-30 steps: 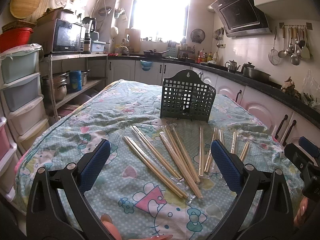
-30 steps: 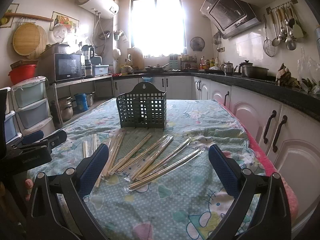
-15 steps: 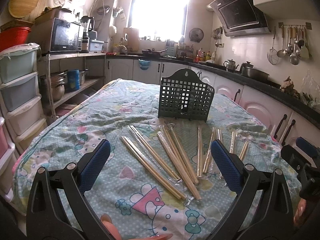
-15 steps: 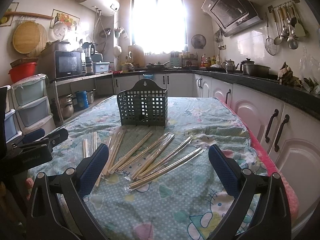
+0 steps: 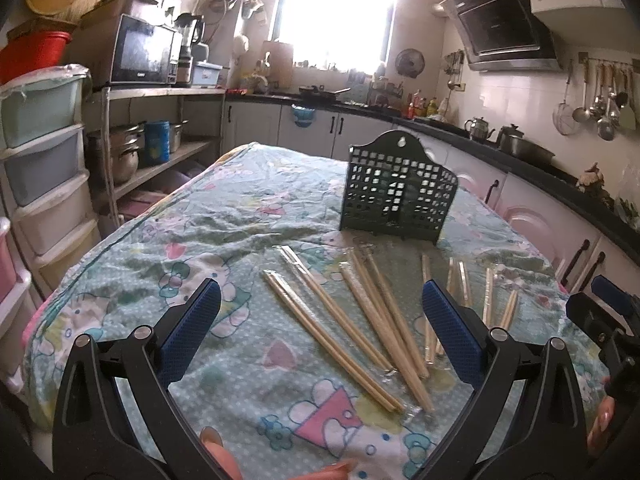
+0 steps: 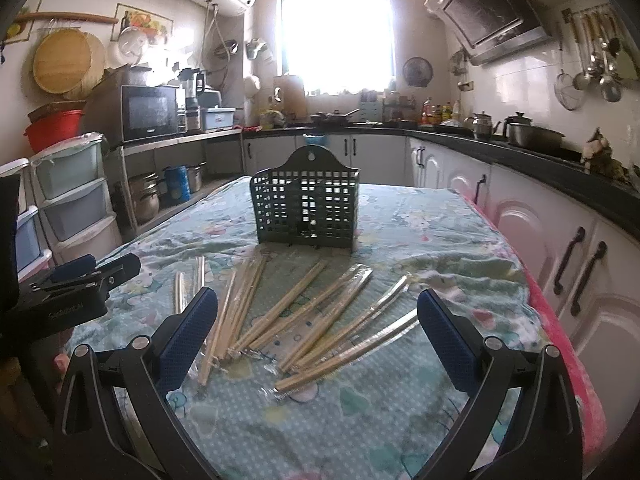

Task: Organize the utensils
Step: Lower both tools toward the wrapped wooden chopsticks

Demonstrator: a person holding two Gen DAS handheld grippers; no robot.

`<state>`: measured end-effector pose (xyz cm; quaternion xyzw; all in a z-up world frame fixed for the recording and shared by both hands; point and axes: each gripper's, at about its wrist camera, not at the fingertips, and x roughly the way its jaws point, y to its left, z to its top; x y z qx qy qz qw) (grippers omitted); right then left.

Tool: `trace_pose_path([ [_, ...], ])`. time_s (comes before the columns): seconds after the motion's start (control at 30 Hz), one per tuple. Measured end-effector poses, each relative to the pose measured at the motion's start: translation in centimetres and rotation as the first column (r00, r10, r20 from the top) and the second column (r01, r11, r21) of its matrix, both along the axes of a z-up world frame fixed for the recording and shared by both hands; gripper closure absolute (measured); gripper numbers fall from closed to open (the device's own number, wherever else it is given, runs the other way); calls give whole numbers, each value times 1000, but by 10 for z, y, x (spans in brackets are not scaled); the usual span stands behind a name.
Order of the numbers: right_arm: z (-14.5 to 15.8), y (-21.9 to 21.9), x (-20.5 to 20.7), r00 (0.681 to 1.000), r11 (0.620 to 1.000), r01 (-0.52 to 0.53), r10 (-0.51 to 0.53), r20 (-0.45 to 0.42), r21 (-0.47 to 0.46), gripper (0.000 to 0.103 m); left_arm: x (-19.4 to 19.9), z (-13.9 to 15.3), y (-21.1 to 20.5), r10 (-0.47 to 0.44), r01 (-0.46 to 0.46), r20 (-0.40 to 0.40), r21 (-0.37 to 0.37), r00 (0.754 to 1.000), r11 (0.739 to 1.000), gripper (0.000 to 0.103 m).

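Cluttered kitchen table (image 5: 168, 240), wrapped chopsticks (image 5: 376, 320) partly behind spread fingers (image 5: 192, 320) of both grippers, nothing held.

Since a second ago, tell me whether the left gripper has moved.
Yes. The left gripper has swung slightly left and eased forward: the green basket sits further right and a little larger in its view.

Left wrist view taken from behind left tool (image 5: 320, 312), low over near end of surface (image 5: 168, 264), faced toward window. Right wrist view taken from behind right tool (image 6: 318, 308), beside it, faced same way. Chopsticks (image 5: 360, 316) (image 6: 304, 312) and basket (image 5: 396, 196) (image 6: 306, 210) shared by both.
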<state>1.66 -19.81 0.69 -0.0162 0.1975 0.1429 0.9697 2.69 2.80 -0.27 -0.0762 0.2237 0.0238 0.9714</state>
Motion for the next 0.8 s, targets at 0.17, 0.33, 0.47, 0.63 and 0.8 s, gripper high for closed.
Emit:
trace_pose_path([
  [0.17, 2, 13, 25, 996, 998, -62, 62, -61, 0, 6, 14, -4, 13, 13, -14, -48, -18, 999, 1000, 11],
  [0.33, 3, 26, 50, 987, 994, -108, 108, -119, 8, 6, 28, -4, 28, -4, 0, -71, -56, 997, 998, 11],
  [0.47, 3, 35, 67, 984, 993, -119, 116, -137, -14, 6, 41, -1, 35, -12, 7, -80, -58, 997, 998, 11],
  [0.63, 0, 39, 85, 978, 991, -130, 125, -165, -19, 6, 65, -3, 39, -35, 25, -131, -79, 991, 997, 11],
  [0.8, -4, 38, 106, 974, 992, -122, 115, -196, -26, 6, 91, -10, 38, -62, 46, -202, -85, 977, 995, 11],
])
